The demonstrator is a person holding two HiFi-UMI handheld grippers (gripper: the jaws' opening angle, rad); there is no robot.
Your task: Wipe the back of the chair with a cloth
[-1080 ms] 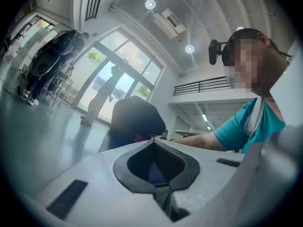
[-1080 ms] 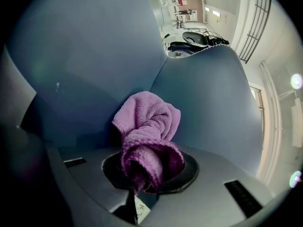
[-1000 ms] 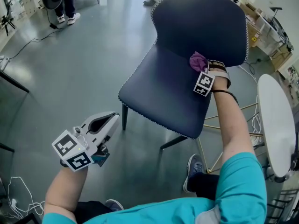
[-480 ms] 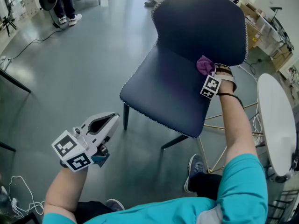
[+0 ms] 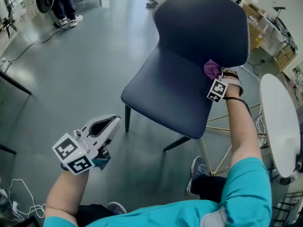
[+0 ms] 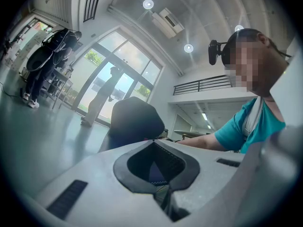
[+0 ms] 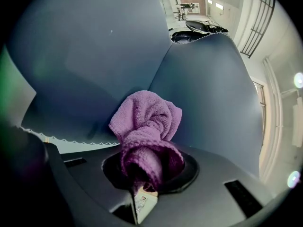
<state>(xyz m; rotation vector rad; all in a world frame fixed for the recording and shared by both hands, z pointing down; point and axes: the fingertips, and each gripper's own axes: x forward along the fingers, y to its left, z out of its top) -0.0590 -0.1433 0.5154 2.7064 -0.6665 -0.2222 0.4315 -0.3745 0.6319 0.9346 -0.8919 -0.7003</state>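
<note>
Grey-floored room: cloth (image 7: 146, 122) bunched between right gripper's (image 7: 144, 171) fingers (image 7: 80, 188), at chair back (image 5: 203, 22).

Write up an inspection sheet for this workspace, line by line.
Surface: grey floor; dark blue chair standing upright on it.
Job's things: purple cloth, bunched, against the lower right of the chair back.
Clutter: cardboard boxes behind the chair.
Grippers: right gripper shut on the cloth; left gripper shut, empty, held low away from the chair.
Cables: black cable on the floor upper left; white cable lower left.
Surroundings: white round table at right; person standing upper left.
</note>
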